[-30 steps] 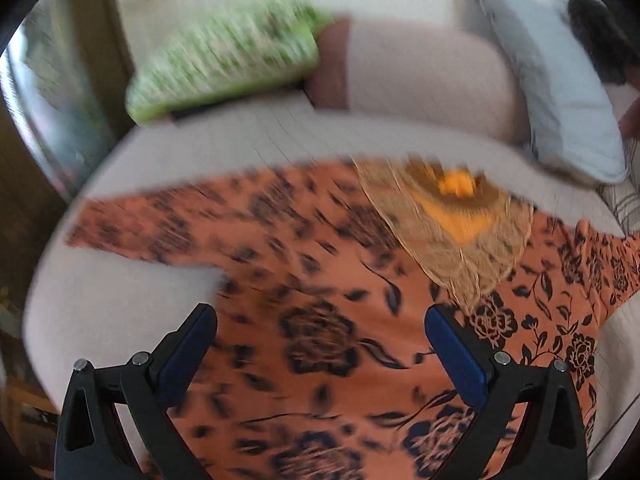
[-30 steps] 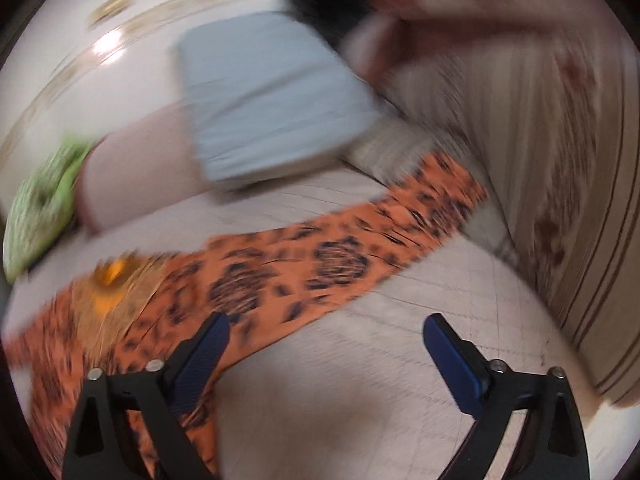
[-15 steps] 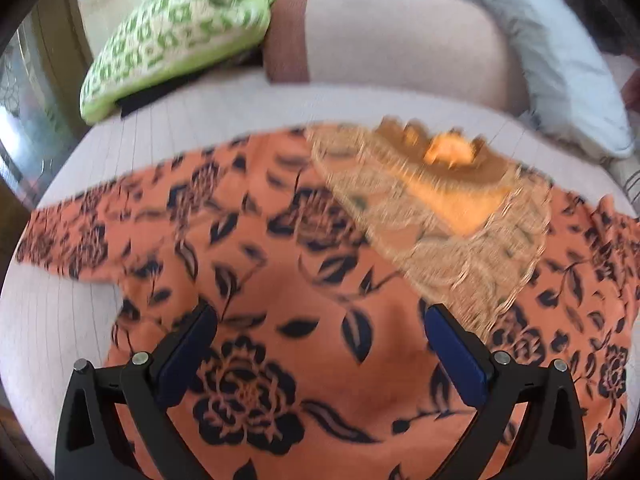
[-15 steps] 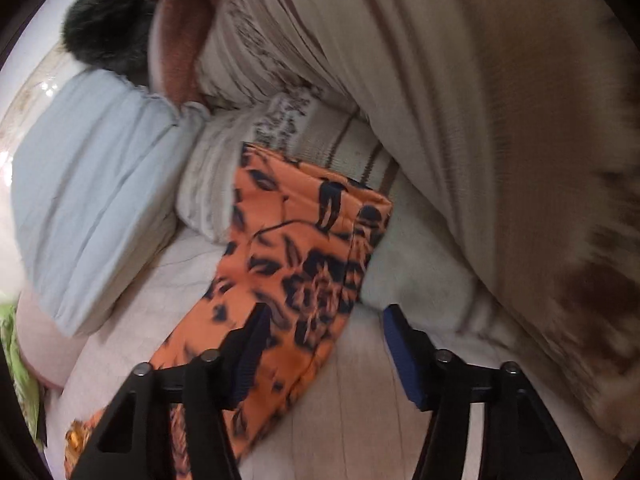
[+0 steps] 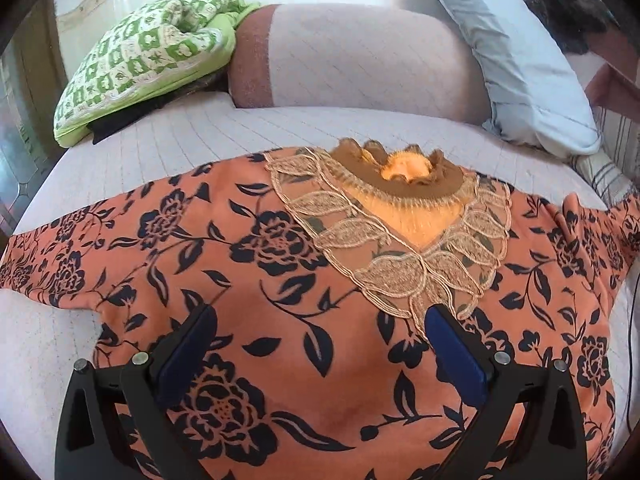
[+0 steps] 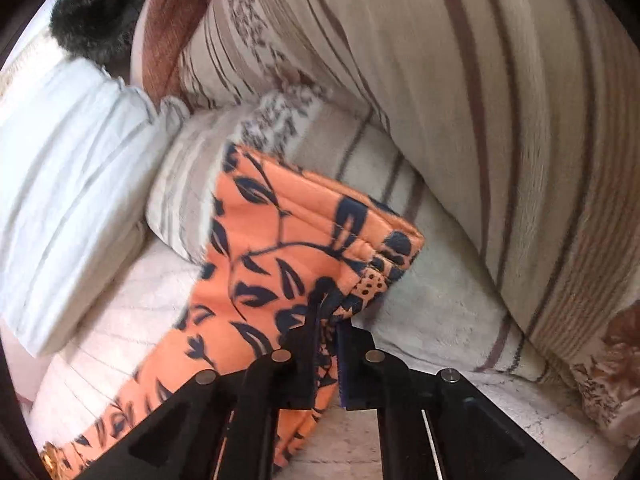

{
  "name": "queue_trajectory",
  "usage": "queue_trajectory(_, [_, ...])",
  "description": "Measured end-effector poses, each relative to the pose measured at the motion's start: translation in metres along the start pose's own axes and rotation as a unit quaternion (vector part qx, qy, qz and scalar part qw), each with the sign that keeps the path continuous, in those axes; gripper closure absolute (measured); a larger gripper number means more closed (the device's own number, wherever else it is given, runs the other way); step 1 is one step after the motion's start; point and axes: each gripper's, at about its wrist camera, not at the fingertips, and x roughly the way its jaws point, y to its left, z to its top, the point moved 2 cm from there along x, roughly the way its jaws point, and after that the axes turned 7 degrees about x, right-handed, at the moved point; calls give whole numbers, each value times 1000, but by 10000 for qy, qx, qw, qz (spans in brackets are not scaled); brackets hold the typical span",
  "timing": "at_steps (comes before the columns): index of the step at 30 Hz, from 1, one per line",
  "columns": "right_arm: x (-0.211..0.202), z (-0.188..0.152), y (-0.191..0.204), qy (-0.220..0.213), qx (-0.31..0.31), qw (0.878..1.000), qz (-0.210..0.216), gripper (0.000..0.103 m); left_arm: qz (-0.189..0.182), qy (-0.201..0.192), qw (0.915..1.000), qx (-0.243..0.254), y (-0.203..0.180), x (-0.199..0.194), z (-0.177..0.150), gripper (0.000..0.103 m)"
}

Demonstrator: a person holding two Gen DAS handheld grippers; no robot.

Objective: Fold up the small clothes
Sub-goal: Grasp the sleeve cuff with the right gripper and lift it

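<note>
An orange top with a dark floral print (image 5: pixel 280 264) lies spread flat on a pale bed, its lace collar (image 5: pixel 404 240) toward the pillows and both sleeves stretched out sideways. My left gripper (image 5: pixel 318 320) is open and empty, hovering over the chest of the top below the collar. In the right wrist view, my right gripper (image 6: pixel 328 330) is shut on the cuff end of the orange sleeve (image 6: pixel 304 240), which lies against a striped blanket.
A green patterned cushion (image 5: pixel 148 60) and a pale bolster (image 5: pixel 360 56) lie at the head of the bed. A light blue pillow (image 5: pixel 520 60) is at the back right. A striped beige blanket (image 6: pixel 460 100) and a person's dark hair (image 6: pixel 100 8) crowd the right side.
My right gripper has moved in on the sleeve end and shut on its cuff. My left gripper has come lower and closer over the chest of the top, still open.
</note>
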Motion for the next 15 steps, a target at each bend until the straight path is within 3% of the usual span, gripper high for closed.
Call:
queue_trajectory(3, [-21,4,13,-339,-79,9985,432,97,83,-69,9999,-57,7,-1,1,0])
queue_trajectory(6, [-43,7,27,-382,-150,9946,957,97,64,-164,9998,-120,10,-6,4,0])
queue_trajectory(11, [-82,-9,69,-22,-263,9818,1882,97,132,-321,9993,-141,19,-15,3,0])
queue_trajectory(15, [-121,-51,135,343,-612,9630,2604,97,183,-376,9983,-403,43,-21,3,0])
